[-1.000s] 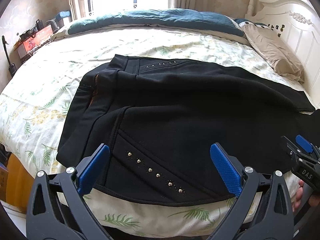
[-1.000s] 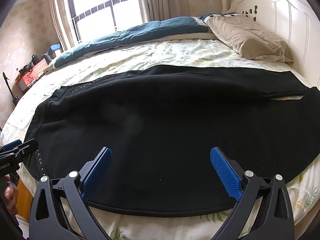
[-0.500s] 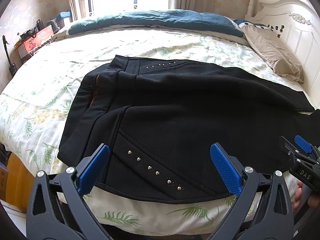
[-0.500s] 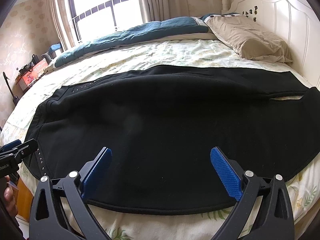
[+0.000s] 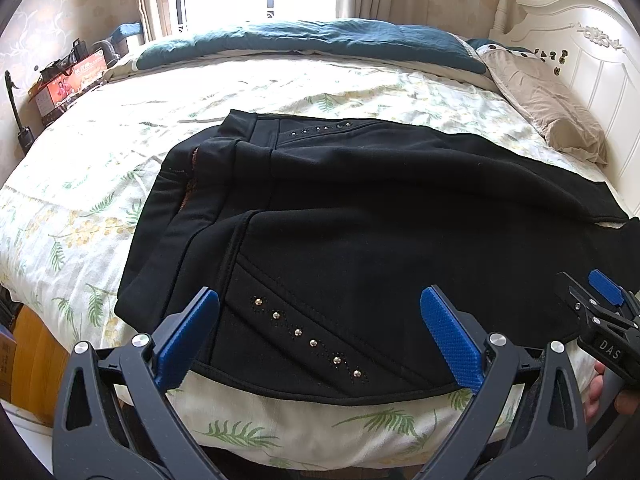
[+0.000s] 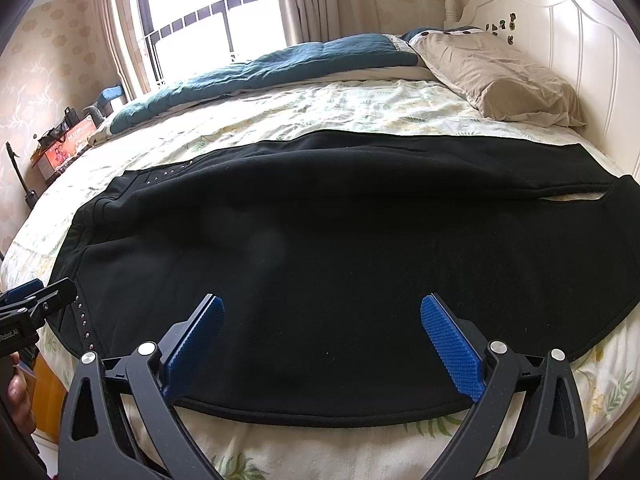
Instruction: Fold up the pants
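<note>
- Change from the earlier frames: in the left wrist view the near hem of the black pants point(image 5: 360, 216) sits slightly higher than one second ago, baring more leaf-print bedsheet point(image 5: 280, 420) below it; the right wrist view is nearly unchanged.
- Left gripper point(image 5: 320, 336): fingers spread wide, empty, poised over the waistband end beside a slanting row of metal studs point(image 5: 308, 342).
- Right gripper point(image 6: 322, 340): fingers likewise spread wide, holding nothing, over the leg portion near the front hem.
- Position of the garment: the pants lie flat across the bed, waistband toward the left, legs running right toward the white headboard point(image 6: 576, 60); a narrow slit of sheet shows between the two leg ends.
- Edges and free room: a strip of sheet borders the near hem at the mattress edge; broad bare sheet lies beyond the garment, up to the teal duvet point(image 5: 312, 40) and tan pillow point(image 6: 500, 80).
- Obscured: each gripper appears only partly at the margin of the other's view; the rightmost leg ends are cut off in the left wrist view; a faint lens smudge blurs the cloth in the right wrist view.
</note>
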Tool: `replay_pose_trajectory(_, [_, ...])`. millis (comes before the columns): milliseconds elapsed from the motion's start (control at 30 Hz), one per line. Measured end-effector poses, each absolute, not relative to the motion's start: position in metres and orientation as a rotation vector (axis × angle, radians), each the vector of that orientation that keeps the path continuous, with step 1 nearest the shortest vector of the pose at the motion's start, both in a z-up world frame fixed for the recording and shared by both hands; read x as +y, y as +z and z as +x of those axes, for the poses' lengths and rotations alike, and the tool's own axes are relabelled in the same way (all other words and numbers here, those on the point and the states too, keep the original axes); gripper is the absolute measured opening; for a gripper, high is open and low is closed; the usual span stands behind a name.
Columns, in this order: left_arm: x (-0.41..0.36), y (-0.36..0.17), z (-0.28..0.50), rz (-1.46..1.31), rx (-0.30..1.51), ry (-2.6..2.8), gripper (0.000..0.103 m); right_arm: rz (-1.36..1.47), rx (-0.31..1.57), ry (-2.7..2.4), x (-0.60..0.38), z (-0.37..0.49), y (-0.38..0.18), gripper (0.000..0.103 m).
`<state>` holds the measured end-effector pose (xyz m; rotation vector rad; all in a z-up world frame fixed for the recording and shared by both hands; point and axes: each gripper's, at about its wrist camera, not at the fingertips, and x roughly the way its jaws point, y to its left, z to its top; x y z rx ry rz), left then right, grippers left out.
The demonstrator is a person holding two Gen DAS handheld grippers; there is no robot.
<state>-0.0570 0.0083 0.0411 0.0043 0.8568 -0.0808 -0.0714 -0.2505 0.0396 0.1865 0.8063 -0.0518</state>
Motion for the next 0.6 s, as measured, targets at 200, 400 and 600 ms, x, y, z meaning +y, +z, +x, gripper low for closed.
replay_pose_trajectory(200, [0.0065,0.0398,-0.0577,0.004,0.859,-0.083,0.101,0.186,0.807,-0.052,-0.2503,-0.0716,0.0390,0.098])
replay_pose_trajectory(400, [0.0047,0.0393,-0.0579,0.006,0.861,-0.084,0.101,0.184,0.808,-0.051,-0.2505,-0.0724,0.0385,0.098])
replay_pose_trajectory(600, [0.0031,0.0383,-0.0573,0.006,0.862,-0.085,0.101,0.186,0.808,-0.051,-0.2512,-0.0732,0.0378,0.098])
